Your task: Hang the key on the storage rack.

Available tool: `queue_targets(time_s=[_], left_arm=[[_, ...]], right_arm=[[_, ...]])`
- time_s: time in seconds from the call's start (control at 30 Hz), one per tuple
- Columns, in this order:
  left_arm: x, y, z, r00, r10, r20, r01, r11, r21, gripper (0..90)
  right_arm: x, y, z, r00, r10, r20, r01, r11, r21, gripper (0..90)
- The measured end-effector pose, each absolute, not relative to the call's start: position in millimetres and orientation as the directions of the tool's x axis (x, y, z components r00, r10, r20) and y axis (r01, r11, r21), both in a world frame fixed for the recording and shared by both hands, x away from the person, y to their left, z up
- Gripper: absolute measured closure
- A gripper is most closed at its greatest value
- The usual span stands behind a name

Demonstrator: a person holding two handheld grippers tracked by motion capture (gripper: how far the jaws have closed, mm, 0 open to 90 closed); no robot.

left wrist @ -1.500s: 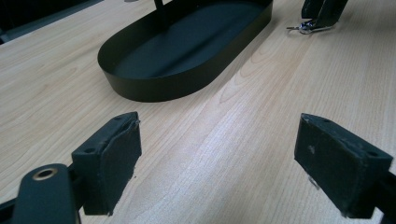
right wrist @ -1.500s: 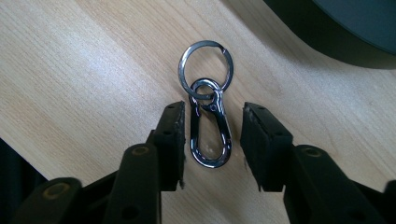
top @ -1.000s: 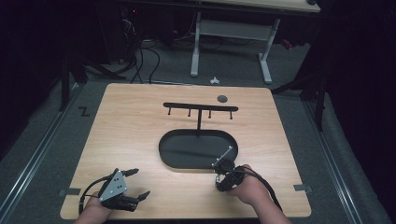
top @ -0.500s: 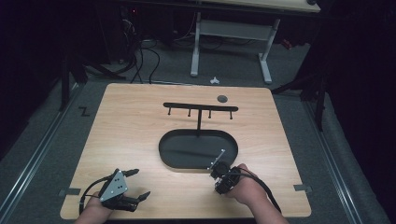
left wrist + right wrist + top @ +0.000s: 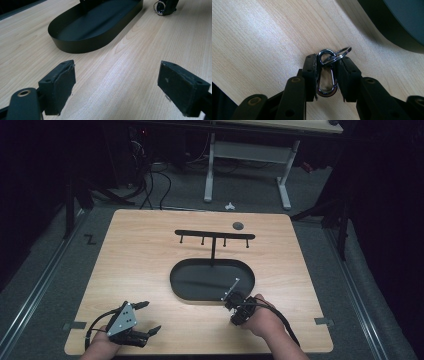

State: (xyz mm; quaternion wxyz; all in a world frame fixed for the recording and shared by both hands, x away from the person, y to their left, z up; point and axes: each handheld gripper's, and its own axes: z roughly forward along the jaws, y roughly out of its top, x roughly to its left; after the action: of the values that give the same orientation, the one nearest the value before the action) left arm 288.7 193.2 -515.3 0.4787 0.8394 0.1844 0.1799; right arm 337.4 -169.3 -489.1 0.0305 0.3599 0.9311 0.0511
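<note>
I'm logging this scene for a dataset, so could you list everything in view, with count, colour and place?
Silver metal carabiner clip with split key ring: one, silver, clamped between the right gripper's jaws just above the table.
Black oval metal tray: one, black, middle of the table.
Black T-shaped hook rack: one, black, standing at the tray's far end.
Small round dark disc: one, dark grey, far edge of the table.
Light wooden table: one, pale wood.
Small white object: one, on the floor beyond the table.
Grey-framed desk: one, background.
Left gripper: one, black, near left corner, jaws wide apart.
Right gripper: one, black, near the tray's rim.
</note>
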Motion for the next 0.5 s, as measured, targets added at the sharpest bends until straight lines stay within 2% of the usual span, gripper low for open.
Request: queue_targets(time_s=[0.5], left_arm=[[289.0,194.5,-515.4,0.866,0.486,0.122,0.140,-0.470,0.872,15.2]], right_arm=[[331.9,-177.3,-481.2,-0.704,0.710,-0.026,0.700,0.699,0.146,72.0]])
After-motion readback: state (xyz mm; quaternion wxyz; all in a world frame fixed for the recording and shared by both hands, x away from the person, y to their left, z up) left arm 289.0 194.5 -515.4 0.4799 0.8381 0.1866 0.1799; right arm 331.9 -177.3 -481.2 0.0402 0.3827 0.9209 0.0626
